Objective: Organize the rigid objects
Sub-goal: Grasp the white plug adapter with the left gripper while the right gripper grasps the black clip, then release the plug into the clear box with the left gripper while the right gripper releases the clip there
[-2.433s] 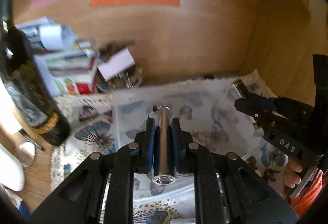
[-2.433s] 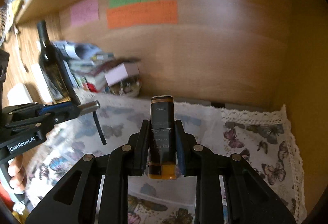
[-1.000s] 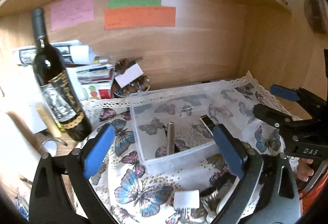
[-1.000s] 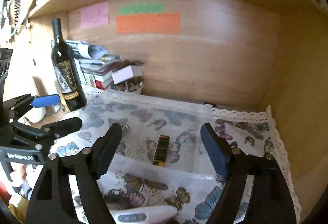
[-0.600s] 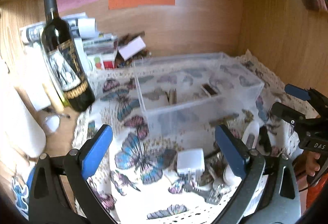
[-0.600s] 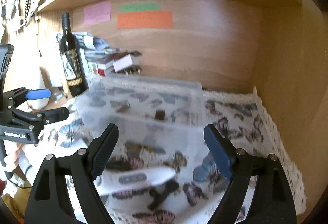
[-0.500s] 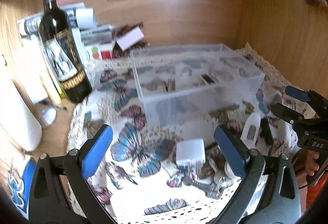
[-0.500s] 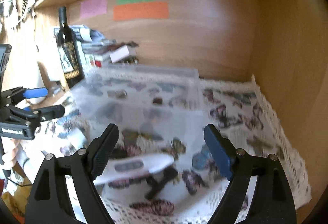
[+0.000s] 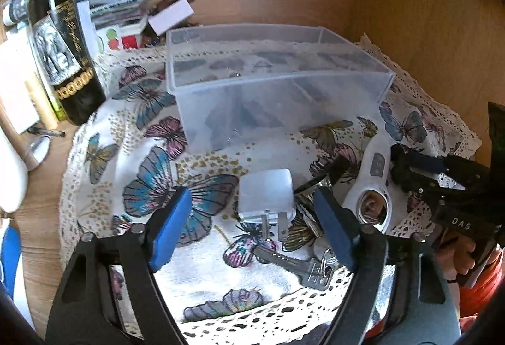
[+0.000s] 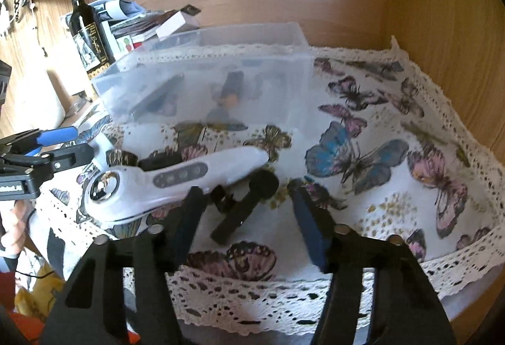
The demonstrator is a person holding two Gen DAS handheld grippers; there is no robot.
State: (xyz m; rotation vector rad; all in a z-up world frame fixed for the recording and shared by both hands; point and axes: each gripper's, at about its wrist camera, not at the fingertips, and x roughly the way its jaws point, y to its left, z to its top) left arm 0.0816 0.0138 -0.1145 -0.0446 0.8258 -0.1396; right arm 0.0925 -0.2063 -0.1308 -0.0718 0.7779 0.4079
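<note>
A clear plastic box [image 9: 277, 83] stands on the butterfly cloth [image 9: 151, 162]; it also shows in the right wrist view [image 10: 205, 73] with dark objects inside. My left gripper [image 9: 252, 219] is open, low over a white plug adapter [image 9: 268, 195], with keys [image 9: 303, 266] just beyond its right finger. My right gripper [image 10: 246, 212] is open, low over a black mushroom-shaped piece [image 10: 246, 206]. A white handheld device with a round metal head [image 10: 164, 184] lies just left of it, also seen in the left wrist view [image 9: 372, 187].
A wine bottle [image 9: 63, 39] stands at the left by stacked papers and boxes [image 9: 126, 17]. Wooden walls close the back and right. A white bottle [image 9: 9, 162] and a small mirror [image 9: 39, 149] lie at the left edge.
Both grippers released their objects into the box, opened, pulled back, and have now dropped low over the loose items in front of the box.
</note>
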